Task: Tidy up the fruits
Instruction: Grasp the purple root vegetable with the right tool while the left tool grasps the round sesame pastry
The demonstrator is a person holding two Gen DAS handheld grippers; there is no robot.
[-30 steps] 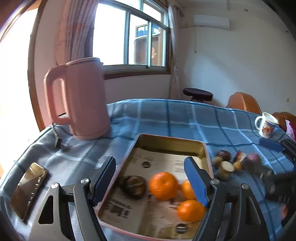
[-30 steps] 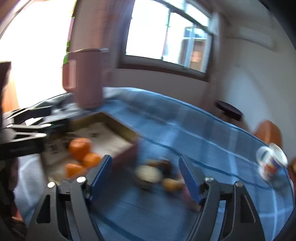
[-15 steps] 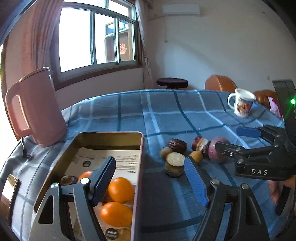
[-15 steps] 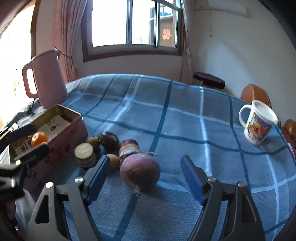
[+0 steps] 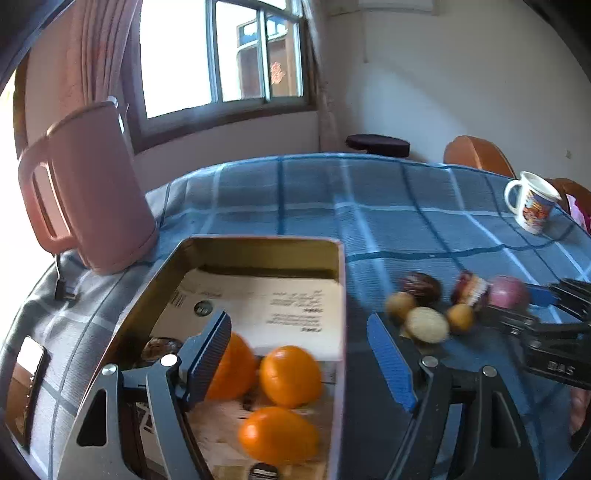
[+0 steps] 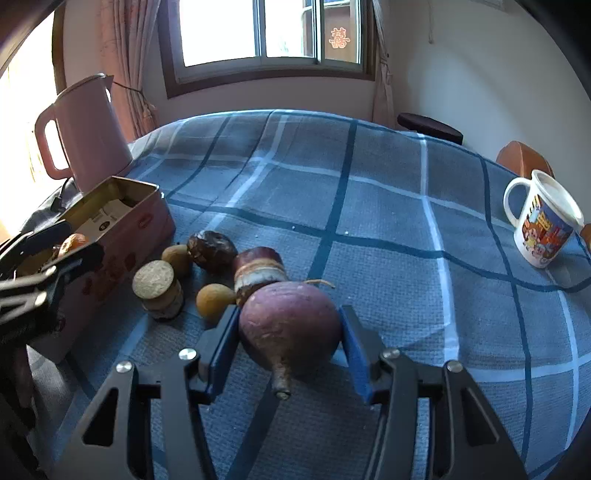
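We work at a table under a blue checked cloth (image 6: 369, 206), with a window (image 6: 266, 33) behind it at twelve o'clock; a pink kettle (image 6: 88, 133) stands at ten o'clock and a printed mug (image 6: 543, 225) at three o'clock in the right wrist view; our right gripper (image 6: 290, 332) has just been closing its jaws, and both blue pads now sit against the sides of a round purple root (image 6: 290, 328) lying on the cloth, its tail pointing back toward us; just beyond it, toward eleven o'clock, lie a banded purple piece (image 6: 258, 273), a dark wrinkled fruit (image 6: 210, 251), two small tan fruits (image 6: 214, 301) and a cut stump (image 6: 157, 284); our left gripper (image 5: 299, 354) hovers with jaws wide and nothing between the pads, over the near corner of a paper-lined tin (image 5: 258, 245); in the tin lie three oranges (image 5: 290, 376) and a dark fruit (image 5: 160, 349) at nine o'clock of them.
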